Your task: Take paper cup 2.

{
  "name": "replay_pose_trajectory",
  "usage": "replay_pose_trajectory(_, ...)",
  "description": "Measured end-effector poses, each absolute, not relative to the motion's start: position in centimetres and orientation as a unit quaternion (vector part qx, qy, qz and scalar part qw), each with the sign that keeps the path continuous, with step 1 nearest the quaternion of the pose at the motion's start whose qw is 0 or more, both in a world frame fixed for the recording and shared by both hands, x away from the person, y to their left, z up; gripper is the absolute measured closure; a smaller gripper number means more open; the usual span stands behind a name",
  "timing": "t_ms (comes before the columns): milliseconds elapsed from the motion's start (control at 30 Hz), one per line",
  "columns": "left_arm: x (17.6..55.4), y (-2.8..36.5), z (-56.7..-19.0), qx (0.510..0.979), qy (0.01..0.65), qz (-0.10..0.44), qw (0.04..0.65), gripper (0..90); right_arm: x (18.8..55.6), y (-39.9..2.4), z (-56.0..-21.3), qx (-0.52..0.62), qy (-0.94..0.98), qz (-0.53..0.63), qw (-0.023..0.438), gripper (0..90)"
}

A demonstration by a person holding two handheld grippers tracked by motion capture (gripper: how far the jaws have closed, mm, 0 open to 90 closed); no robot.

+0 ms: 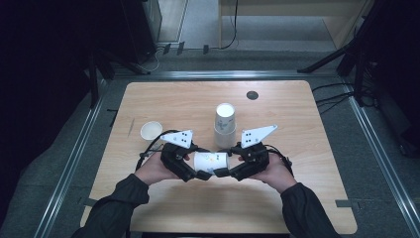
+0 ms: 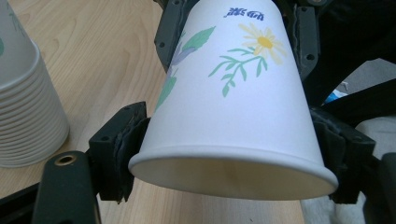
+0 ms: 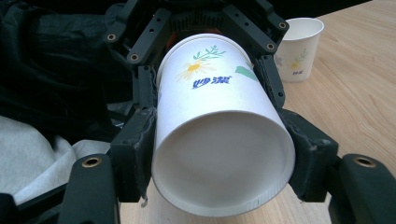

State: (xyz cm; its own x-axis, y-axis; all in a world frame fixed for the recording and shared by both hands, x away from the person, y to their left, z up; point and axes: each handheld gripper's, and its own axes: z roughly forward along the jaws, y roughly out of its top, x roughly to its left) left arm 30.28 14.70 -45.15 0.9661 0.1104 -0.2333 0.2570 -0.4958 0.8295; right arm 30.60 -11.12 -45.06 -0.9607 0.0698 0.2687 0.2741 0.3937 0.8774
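From above, the cup lies sideways between left gripper and right gripper, its ends hidden. Left gripper view: jaws clamp its rim end, the mouth cut off. Right gripper view: jaws pinch its base end; a second cup stands beyond.

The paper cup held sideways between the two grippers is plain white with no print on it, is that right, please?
Not quite: the paper cup is held sideways between the left gripper and right gripper, but it bears flowers, leaves and blue lettering, as the left gripper view shows.
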Motion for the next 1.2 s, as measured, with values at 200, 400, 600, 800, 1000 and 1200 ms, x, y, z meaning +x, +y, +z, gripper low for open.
replay_pose_trajectory(200,30.3,14.8,-45.1,0.861,0.108,-0.078,0.491,24.9,30.6,-11.1,-45.1,-0.105,-0.828,-0.542,0.1,35.1)
replay_pose_trajectory(400,30.4,14.8,-45.0,0.863,0.11,-0.08,0.488,25.7,30.7,-11.1,-45.1,-0.107,-0.828,-0.541,0.098,34.6)
replay_pose_trajectory(600,30.6,15.8,-44.4,0.861,0.119,-0.074,0.49,25.7,30.4,-11.3,-45.1,-0.114,-0.832,-0.536,0.083,25.3)
replay_pose_trajectory(800,31.2,17.2,-43.5,0.861,0.133,-0.074,0.486,25.5,30.5,-11.7,-45.2,-0.118,-0.836,-0.53,0.073,24.2)
replay_pose_trajectory(1000,31.5,17.9,-42.3,0.872,0.135,-0.059,0.466,25.5,30.4,-11.4,-45.7,-0.128,-0.845,-0.516,0.066,24.2)
replay_pose_trajectory(1200,31.5,17.9,-41.2,0.887,0.121,-0.051,0.443,25.6,30.2,-10.9,-46.0,-0.121,-0.853,-0.505,0.061,23.7)
